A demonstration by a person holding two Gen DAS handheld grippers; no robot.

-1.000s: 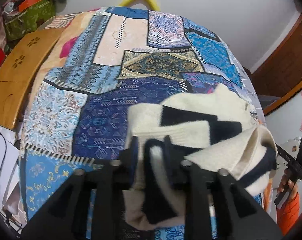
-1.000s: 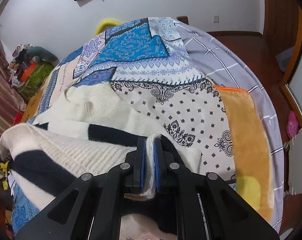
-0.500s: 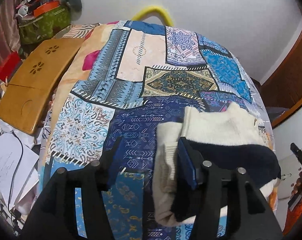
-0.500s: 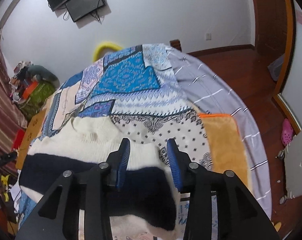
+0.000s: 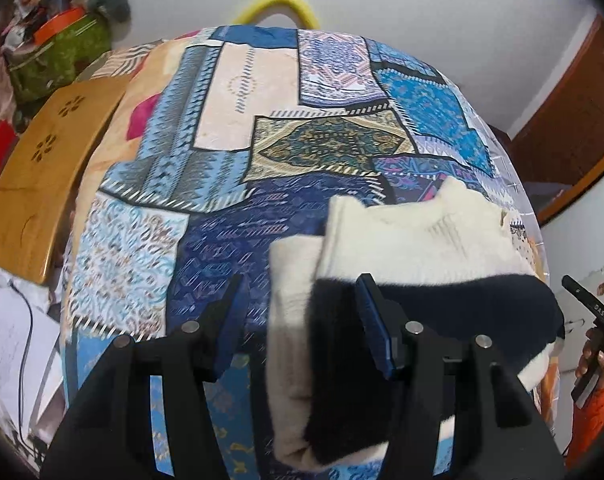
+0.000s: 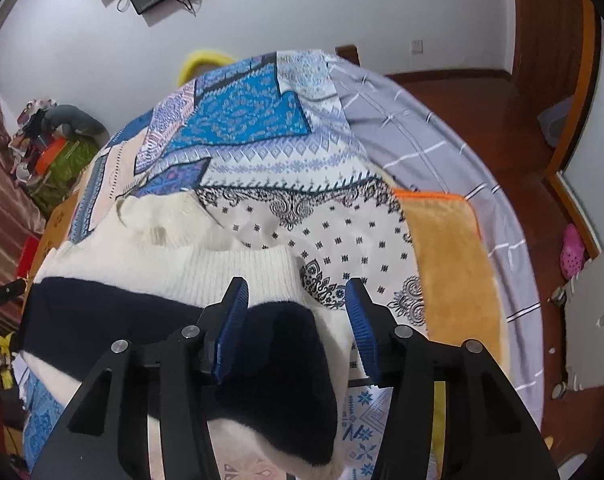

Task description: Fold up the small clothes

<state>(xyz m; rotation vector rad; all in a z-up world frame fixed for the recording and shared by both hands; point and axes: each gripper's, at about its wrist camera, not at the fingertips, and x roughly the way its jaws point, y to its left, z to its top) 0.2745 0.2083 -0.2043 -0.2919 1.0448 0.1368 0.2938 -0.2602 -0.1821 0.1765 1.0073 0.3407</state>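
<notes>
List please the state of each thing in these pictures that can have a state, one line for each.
Cream knitted sweater with dark navy stripes: folded, lying on the bed, released.
Left gripper: jaws open, holding nothing.
Right gripper: jaws open, just been opening, sweater below them, not pressed.
Blue patchwork-patterned bedspread: spread flat.
Orange plush blanket: lying flat at the bed's side.

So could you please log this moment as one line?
sweater: folded on bed | left gripper: jaws open | right gripper: jaws open, just released
</notes>
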